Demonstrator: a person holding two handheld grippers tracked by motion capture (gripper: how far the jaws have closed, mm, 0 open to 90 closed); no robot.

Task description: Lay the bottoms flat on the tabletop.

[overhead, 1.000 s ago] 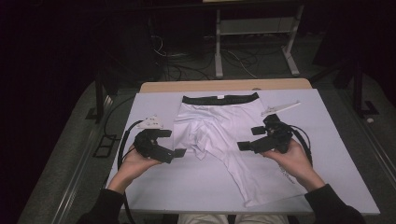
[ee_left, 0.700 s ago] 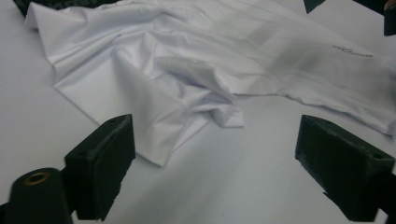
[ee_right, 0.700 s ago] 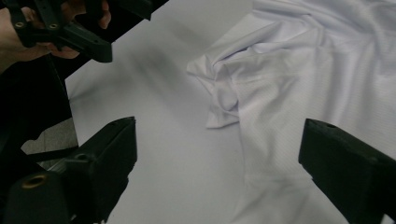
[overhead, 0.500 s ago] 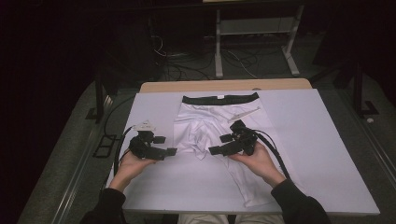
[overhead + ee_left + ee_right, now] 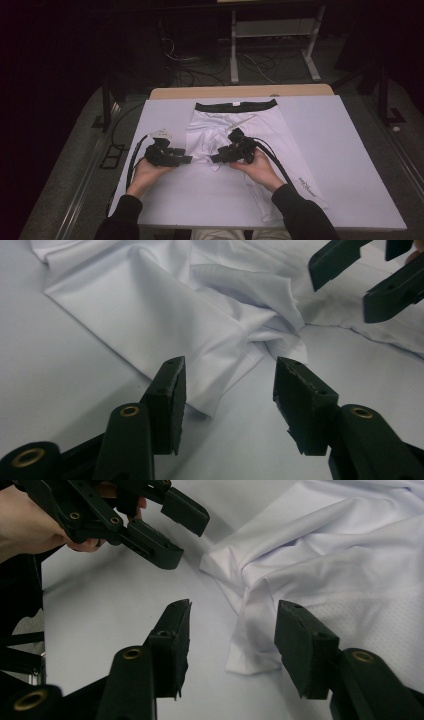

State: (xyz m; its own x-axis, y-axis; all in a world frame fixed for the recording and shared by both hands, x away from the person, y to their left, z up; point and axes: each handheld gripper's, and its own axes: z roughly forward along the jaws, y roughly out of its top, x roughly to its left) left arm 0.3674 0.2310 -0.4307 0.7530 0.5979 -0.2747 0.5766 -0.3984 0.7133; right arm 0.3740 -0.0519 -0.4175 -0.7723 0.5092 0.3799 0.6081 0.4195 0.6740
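White shorts [image 5: 235, 135] (with a black waistband [image 5: 235, 105]) lie flat on the grey counter [image 5: 345, 150]. The left gripper [image 5: 186, 160] and the right gripper [image 5: 216, 158] face each other just beside the bunched leg hem [image 5: 250, 347]; both have their fingers apart and hold nothing.

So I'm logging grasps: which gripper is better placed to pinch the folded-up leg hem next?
Probably the right gripper: its open jaws already straddle the hem corner of the white shorts. The left gripper, also open, faces a fold edge but sits just short of it.
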